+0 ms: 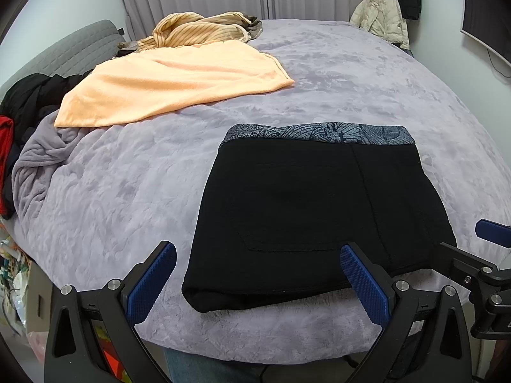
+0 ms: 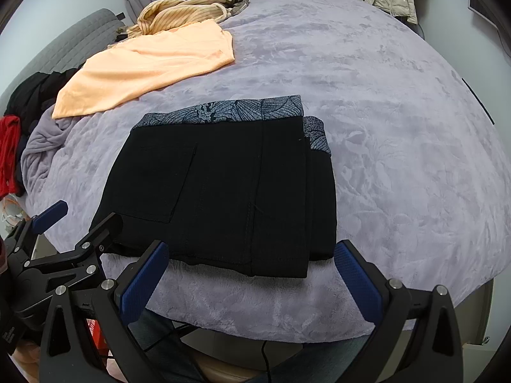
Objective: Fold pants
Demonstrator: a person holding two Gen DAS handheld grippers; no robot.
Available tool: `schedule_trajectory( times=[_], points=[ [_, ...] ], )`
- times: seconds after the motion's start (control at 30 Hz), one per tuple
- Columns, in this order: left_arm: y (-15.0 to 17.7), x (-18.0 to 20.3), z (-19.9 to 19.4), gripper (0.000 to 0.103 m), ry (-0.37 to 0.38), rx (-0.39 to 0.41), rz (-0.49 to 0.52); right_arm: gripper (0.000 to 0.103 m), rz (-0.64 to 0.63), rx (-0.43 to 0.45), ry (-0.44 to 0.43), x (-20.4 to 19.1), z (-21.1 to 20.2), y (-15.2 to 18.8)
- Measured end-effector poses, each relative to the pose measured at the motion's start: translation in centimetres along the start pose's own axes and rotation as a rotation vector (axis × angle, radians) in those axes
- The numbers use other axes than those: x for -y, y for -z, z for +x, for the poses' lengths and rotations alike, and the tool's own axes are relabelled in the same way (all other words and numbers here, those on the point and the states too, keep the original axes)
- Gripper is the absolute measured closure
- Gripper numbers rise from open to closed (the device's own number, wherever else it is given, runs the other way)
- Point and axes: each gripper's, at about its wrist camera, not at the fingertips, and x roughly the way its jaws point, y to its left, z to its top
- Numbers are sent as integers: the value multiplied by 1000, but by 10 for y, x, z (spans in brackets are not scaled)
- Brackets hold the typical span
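The black pants [image 1: 306, 217] lie folded into a compact, roughly square stack on the lilac plush blanket [image 1: 351, 73], just ahead of both sets of tongs and close to the near edge of the bed. A blue-grey waistband [image 1: 319, 133] printed with a leaf pattern runs along the far side of the stack, away from the tongs; a back pocket [image 2: 153, 182] faces up. No brand, label or readable writing shows on the pants.

The left gripper [image 1: 258, 274] is spread wide, empty, its blue textured pads [image 1: 364, 284] flanking the near left corner of the stack without clamping it. The right gripper [image 2: 250, 274] is likewise wide apart and holds nothing, its pads [image 2: 357, 284] to either side of the stack's near right edge; whether they touch the cloth cannot be told.

Beyond the pants, ahead and to the left of the tongs, a peach cloth [image 1: 172, 83] lies spread flat, with a yellow striped garment [image 1: 198, 28] bunched behind it. Further left, dark clothes [image 1: 35, 95] and a red item [image 1: 6, 159] sit heaped at the bed's edge. A cream puffer jacket [image 1: 381, 16] hangs far ahead on the right.
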Motion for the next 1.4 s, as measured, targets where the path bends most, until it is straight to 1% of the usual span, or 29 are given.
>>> schedule_trajectory(
  times=[1.2,1.27,1.33,1.4],
  points=[
    [4,-2,9,0,-3,-29,-21,0,1,-23,10,0,6,4],
    [4,-2,9,0,-6,-20,-20,0,0,-23,9,-1,6,3],
    [6,-1,5,0,-20,14,-12,0,-1,-25,9,-2,6,4],
    [5,-1,2,0,-16,35,1,0,0,-26,9,-3,7,4]
  ],
)
